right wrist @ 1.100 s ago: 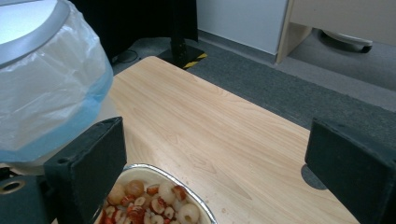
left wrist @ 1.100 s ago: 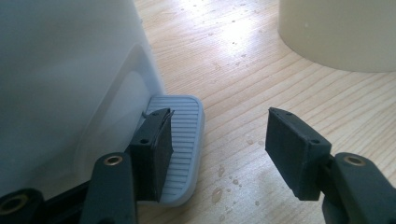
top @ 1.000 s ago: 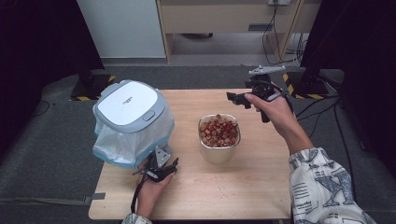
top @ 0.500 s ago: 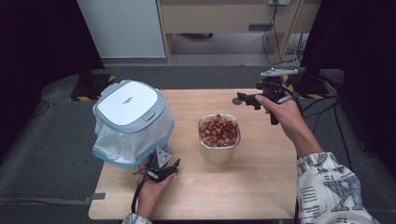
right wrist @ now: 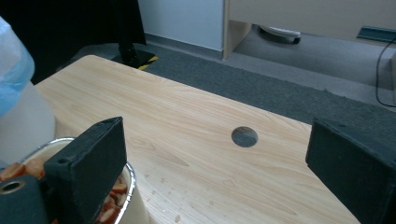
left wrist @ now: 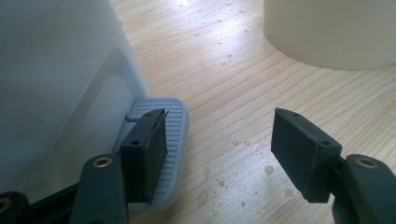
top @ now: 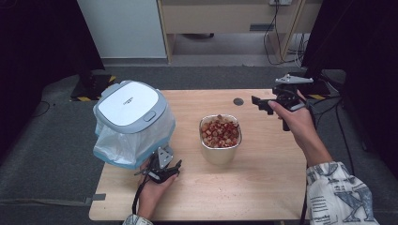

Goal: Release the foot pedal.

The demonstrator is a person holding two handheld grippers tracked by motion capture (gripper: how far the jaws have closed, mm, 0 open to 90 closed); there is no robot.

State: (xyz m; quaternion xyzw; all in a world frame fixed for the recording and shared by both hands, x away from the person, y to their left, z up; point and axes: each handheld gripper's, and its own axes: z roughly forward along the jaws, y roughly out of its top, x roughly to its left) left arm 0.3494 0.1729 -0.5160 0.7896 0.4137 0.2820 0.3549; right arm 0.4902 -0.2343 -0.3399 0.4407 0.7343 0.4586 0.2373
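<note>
Now the left gripper (left wrist: pixel 219 154), jaws just spread wide and empty, sits at the bin's pedal (left wrist: pixel 161 140), while the right gripper (top: pixel 263 104), also open and empty, has drifted away from the bowl of scraps (top: pixel 220 138).

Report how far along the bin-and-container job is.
Done: little visible; the bin lid is closed and the container is full of food scraps. In hand: the left gripper, open, sits at the bin's pedal; the right gripper is open, empty. Left: opening the bin, emptying the container.
</note>
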